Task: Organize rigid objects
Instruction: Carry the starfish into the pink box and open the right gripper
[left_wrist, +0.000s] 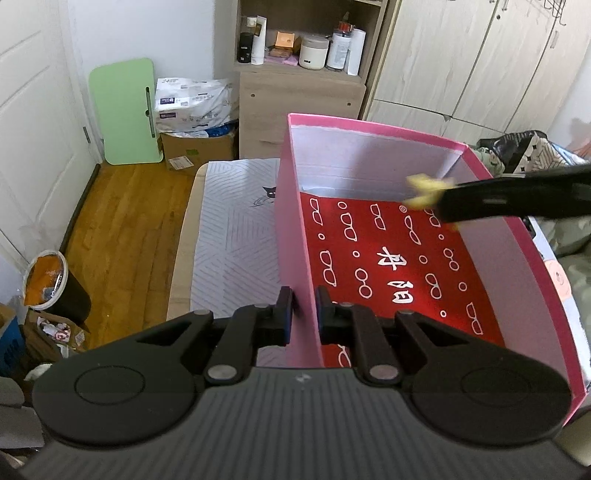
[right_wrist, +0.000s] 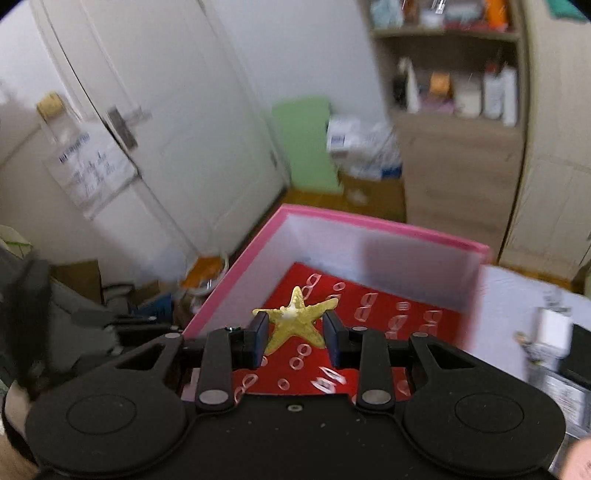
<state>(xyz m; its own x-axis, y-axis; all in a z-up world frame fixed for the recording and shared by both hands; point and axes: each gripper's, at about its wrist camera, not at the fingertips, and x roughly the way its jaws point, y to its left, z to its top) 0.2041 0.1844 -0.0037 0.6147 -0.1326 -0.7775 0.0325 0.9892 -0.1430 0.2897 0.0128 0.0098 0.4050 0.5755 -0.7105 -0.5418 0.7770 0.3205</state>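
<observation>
One yellow starfish (right_wrist: 295, 321) is sitting pinched between the two pads of the right gripper (right_wrist: 295, 334), its arms spreading out past the black fingers (right_wrist: 258, 338) on either side. It is hanging in the air above the open pink box (right_wrist: 236, 269), over the red sheet with white eyeglass outlines (right_wrist: 373, 314) that is lining the box floor. In the left wrist view the same starfish (left_wrist: 424, 190) is showing as a blurred yellow shape at the tip of the right gripper (left_wrist: 439, 199), which is reaching in over the box's right wall. The left gripper (left_wrist: 304, 317) is clamping the near left wall of the pink box (left_wrist: 291, 236), one pad outside and one inside, jaws nearly together on the thin board. The box is resting on a pale striped bed cover (left_wrist: 236, 229). Beyond it are standing a wooden shelf unit with bottles and jars (left_wrist: 303, 48) and a green folding board (left_wrist: 125, 110) leaning by the white door (left_wrist: 33, 110).
</observation>
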